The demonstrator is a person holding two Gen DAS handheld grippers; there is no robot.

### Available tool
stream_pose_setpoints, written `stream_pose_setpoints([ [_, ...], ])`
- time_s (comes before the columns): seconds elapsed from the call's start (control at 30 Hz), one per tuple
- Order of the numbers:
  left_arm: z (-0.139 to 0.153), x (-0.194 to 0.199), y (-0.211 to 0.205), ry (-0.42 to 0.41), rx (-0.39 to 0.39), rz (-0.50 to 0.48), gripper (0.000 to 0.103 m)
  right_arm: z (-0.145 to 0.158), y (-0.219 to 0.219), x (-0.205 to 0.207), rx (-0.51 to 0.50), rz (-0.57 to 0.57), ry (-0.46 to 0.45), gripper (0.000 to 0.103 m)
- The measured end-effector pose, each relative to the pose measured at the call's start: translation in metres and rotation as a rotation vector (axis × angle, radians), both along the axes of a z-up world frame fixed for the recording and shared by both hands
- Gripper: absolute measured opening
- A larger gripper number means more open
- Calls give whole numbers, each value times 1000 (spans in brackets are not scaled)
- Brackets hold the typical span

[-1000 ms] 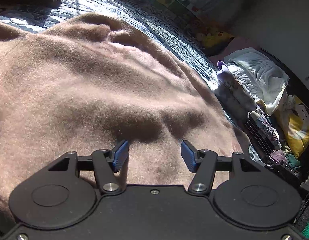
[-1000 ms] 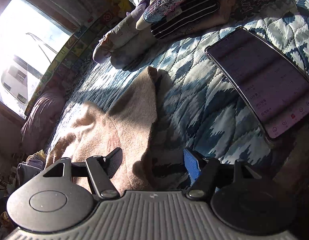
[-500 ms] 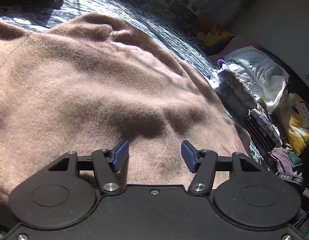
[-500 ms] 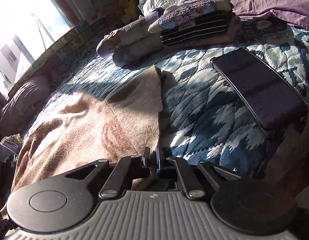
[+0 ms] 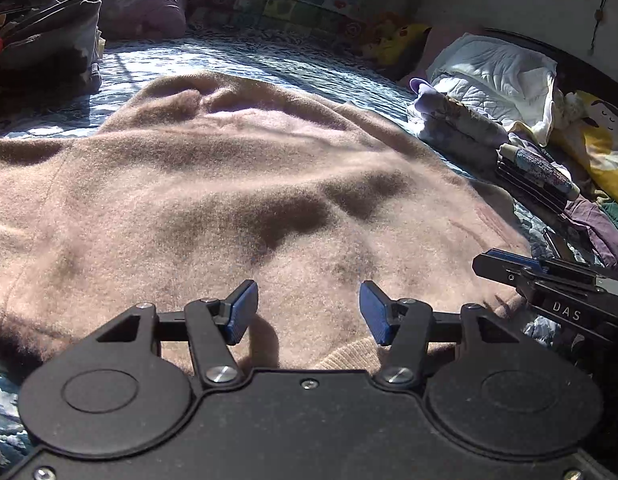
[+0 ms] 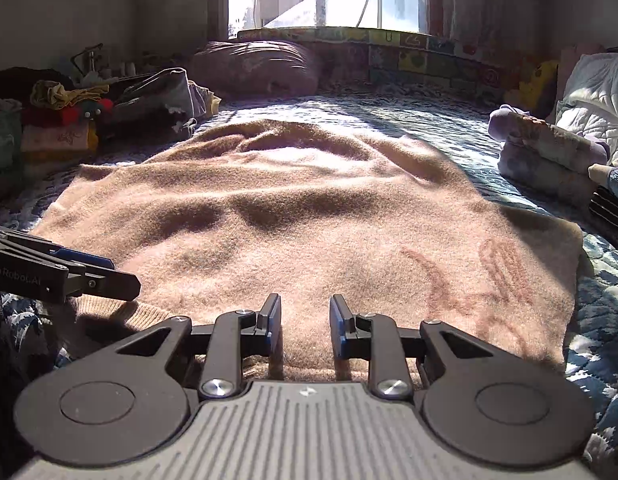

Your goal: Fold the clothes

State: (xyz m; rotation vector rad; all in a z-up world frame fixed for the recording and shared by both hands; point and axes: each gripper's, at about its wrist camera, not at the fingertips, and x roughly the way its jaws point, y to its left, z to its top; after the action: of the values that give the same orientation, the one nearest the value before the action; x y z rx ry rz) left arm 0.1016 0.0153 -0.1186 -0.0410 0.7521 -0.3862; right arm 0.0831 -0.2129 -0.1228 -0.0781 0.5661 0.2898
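Note:
A fuzzy pinkish-tan sweater (image 5: pixel 237 184) lies spread over the bed, its ribbed hem (image 5: pixel 349 354) nearest me. My left gripper (image 5: pixel 308 309) hovers just over the hem, open wide, with nothing between its fingers. In the right wrist view the same sweater (image 6: pixel 309 216) fills the middle, with a faint reddish print (image 6: pixel 493 268) at its right. My right gripper (image 6: pixel 305 322) sits low at the hem, open by a narrow gap, the knit lying under it. Each gripper shows in the other's view: the right gripper (image 5: pixel 537 276) at the right, the left gripper (image 6: pixel 69 276) at the left.
A blue patterned quilt (image 6: pixel 601 320) covers the bed. Folded clothes (image 6: pixel 549 156) are stacked on the right beside a white duvet (image 5: pixel 501 72). A heap of clothes (image 6: pixel 69 116) lies on the left, a purple pillow (image 6: pixel 261 68) below the window.
My right gripper swung left to face along the sweater toward the window. It closed half a second ago and now stands partly open. The left gripper stayed open and tilted up slightly.

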Motion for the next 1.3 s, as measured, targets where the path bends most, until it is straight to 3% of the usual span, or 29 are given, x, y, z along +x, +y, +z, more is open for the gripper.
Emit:
stream_pose_setpoints([
  [0.07,-5,-22,-18,-72,191,-96,55,-12,20,-4,-182,22,65,35],
  [0.1,-5,-29,-20,-85,220,-106,55,-7,21,-8,-192,-1,76,35],
  [0.17,0,-36,-12,-109,182,-101,55,3,15,-11,-173,-26,92,36],
  [0.3,16,-43,8,-209,82,-14,50,11,16,-27,-159,13,-60,36],
  [0.37,15,-35,12,-197,76,34,50,16,19,-25,-91,26,-133,43],
  [0.47,7,-26,16,-122,93,25,50,13,31,-20,-92,127,-105,48],
  [0.53,13,-44,7,-206,160,-66,50,8,42,-33,-139,231,-113,48],
  [0.6,16,-59,-4,-301,225,-156,57,2,55,-50,-269,319,-173,48],
  [0.73,-7,-70,-37,-402,500,-268,55,-13,75,-56,-436,369,-222,38],
  [0.83,-26,-74,-51,-443,663,-355,33,-15,78,-52,-462,375,-199,14],
  [0.87,-27,-73,-54,-448,689,-350,15,-16,79,-51,-472,377,-188,7],
  [0.9,-25,-74,-55,-456,701,-354,5,-12,78,-50,-464,381,-171,6],
  [0.97,-17,-80,-56,-469,718,-367,4,-4,73,-53,-451,399,-150,6],
  [1.1,-26,-75,-52,-388,680,-386,3,-14,73,-59,-470,417,-118,6],
  [1.13,-20,-73,-48,-361,628,-380,3,-9,72,-58,-449,413,-110,9],
  [1.17,-11,-71,-42,-327,559,-370,12,-2,67,-57,-395,408,-100,12],
  [1.2,-3,-70,-34,-297,475,-360,32,6,60,-57,-324,402,-92,13],
  [1.27,13,-67,-18,-286,316,-306,54,19,44,-55,-194,377,-84,13],
  [1.3,18,-63,-12,-283,263,-269,54,24,37,-53,-142,355,-87,13],
])
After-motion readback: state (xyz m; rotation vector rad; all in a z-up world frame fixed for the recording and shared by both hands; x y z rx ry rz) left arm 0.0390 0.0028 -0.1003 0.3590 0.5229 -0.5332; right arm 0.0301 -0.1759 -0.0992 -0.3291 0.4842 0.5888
